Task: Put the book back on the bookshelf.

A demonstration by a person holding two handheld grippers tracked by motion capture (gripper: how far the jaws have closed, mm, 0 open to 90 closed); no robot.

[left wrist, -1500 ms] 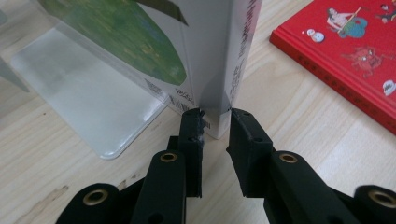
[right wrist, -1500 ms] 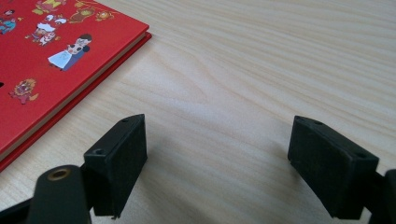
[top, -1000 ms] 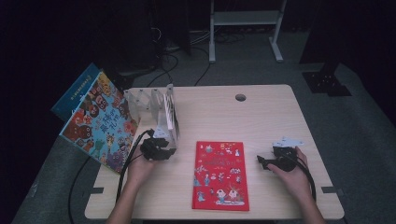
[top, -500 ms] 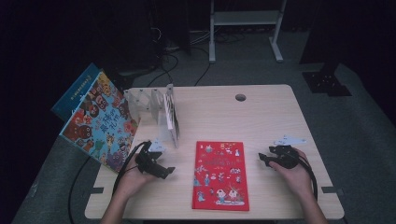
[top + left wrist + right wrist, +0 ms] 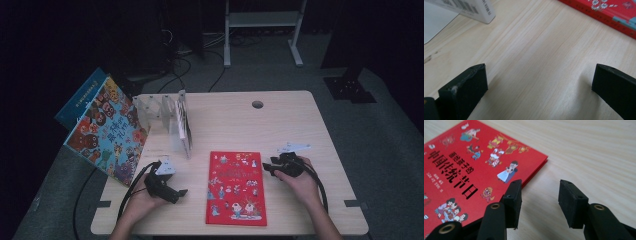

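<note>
The left tongs (image 5: pixel 181 193) had just spread wide over bare worktop (image 5: pixel 235 125), the right tongs (image 5: pixel 267 168) narrowed empty beside the red book (image 5: pixel 236 187), probably lining up its edge.

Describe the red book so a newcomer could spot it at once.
On the wooden table, look at the near edge, between the two grippers. The red book lies flat there, cover up; the other books stand in the clear rack or lean off the left edge.

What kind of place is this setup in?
Probably a lab or recording studio: one wooden table in a dark room, cables across the grey floor, a metal stand behind, and staged picture books.
</note>
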